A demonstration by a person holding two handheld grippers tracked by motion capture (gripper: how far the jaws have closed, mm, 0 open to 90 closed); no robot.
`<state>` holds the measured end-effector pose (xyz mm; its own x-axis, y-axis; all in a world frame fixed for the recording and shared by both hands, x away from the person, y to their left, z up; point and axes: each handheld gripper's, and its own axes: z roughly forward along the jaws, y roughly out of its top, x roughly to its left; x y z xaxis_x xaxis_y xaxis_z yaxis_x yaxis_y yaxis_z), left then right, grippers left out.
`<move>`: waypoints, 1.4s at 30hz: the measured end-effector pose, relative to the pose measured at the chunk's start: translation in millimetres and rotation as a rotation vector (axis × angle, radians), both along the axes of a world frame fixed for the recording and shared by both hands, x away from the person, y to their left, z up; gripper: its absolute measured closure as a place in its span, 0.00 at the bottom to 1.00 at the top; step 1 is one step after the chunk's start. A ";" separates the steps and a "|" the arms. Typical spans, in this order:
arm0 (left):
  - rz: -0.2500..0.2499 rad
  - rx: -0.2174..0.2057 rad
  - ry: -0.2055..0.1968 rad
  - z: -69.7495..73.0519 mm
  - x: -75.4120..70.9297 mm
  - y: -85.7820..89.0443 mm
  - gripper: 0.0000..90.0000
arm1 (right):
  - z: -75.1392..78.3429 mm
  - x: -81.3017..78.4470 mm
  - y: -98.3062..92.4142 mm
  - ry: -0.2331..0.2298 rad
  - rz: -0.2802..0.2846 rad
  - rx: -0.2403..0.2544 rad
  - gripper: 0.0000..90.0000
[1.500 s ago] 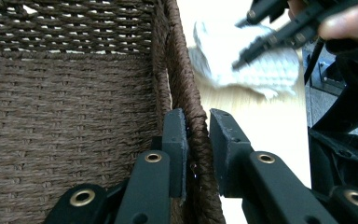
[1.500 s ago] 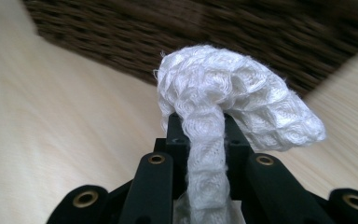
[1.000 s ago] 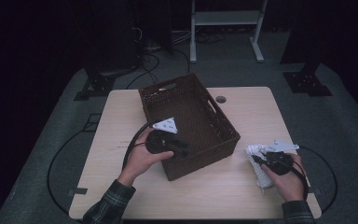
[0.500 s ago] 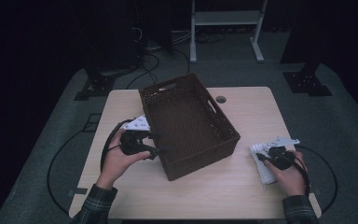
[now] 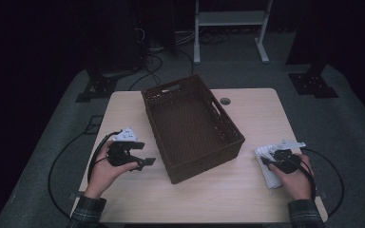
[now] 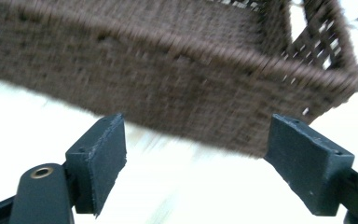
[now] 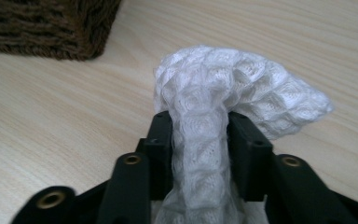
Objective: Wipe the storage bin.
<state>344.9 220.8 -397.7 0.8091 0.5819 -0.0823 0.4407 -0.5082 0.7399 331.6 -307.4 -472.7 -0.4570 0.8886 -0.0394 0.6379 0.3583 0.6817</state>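
basket (image 5: 190,124): brown wicker, mid-table | table (image 5: 247,190): pale wood

White cloth (image 7: 223,93) at the right end of the table, by the near edge.

Waffle-knit, soft and crumpled. In the high view the cloth (image 5: 268,164) lies partly flat on the tabletop, just right of the basket's near corner and apart from it. In the right gripper view one fold is gathered into a narrow upright band that rises from below; above it the fabric bulges into a rounded, mushroom-like lump that leans to one side.
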 end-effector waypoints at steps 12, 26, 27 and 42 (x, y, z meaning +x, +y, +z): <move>0.061 0.068 0.063 -42.0 -4.8 24.2 0.18 | 26.5 -16.6 -5.2 -0.086 -0.008 0.048 0.45; 0.111 0.145 0.107 -76.2 -13.3 36.2 0.15 | 44.0 6.0 18.7 -0.154 0.103 0.158 1.00; 0.117 0.151 0.107 -77.8 -13.4 36.9 0.15 | 42.8 10.8 22.4 -0.152 0.108 0.163 1.00; 0.109 0.196 0.037 -92.1 -16.6 41.7 0.00 | 42.0 32.5 55.8 -0.138 0.209 0.180 1.00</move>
<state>328.3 262.5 -489.8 0.7393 0.6733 0.0127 0.5257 -0.5889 0.6139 364.1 -251.6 -430.7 -0.6321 0.7741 0.0356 0.4599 0.3378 0.8212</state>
